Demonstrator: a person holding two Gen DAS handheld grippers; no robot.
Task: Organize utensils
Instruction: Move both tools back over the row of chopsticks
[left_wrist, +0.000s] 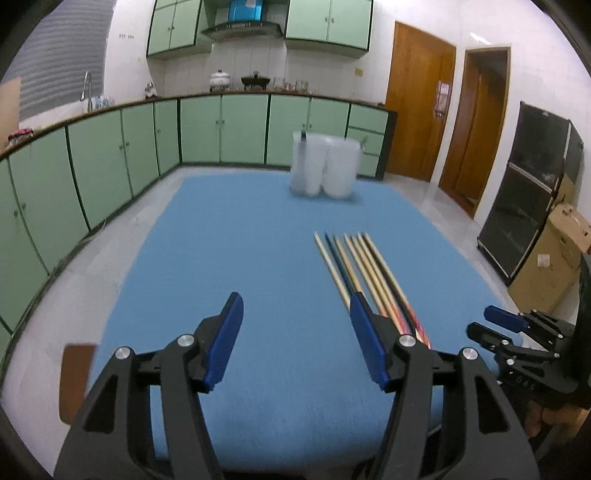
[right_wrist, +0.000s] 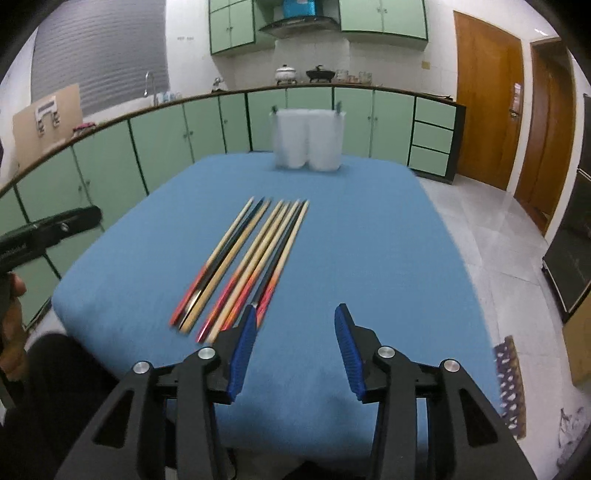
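Green-cabinet kitchen, and in the middle a table under a blue cloth (right_wrist: 369, 240), with everything for the job sitting on it. The chopsticks (right_wrist: 245, 264) lie in a loose row on the near half of the cloth, tips pointing away, painted red/orange ends toward the person, most of them side by side and touching. The white utensil holder (right_wrist: 308, 140), which looks like two compartments, stands upright at the far edge, well apart from the sticks.

Both claws are empty and spread wide. The right gripper (right_wrist: 295, 347) hovers just beside the near ends of the chopsticks, its left finger overlapping the rightmost ones in view. The left gripper (left_wrist: 295, 339) is off to the left over bare cloth.

My guess is nothing's been sorted yet, so the step is the first pick. I'd go for an outer stick with the right claw, pinching near the painted end, where it's thicker. Come in low, fingers straddling one stick only, otherwise neighbours get dragged. They're thin and probably roll, so close slowly and lift straight up before heading for the holder.
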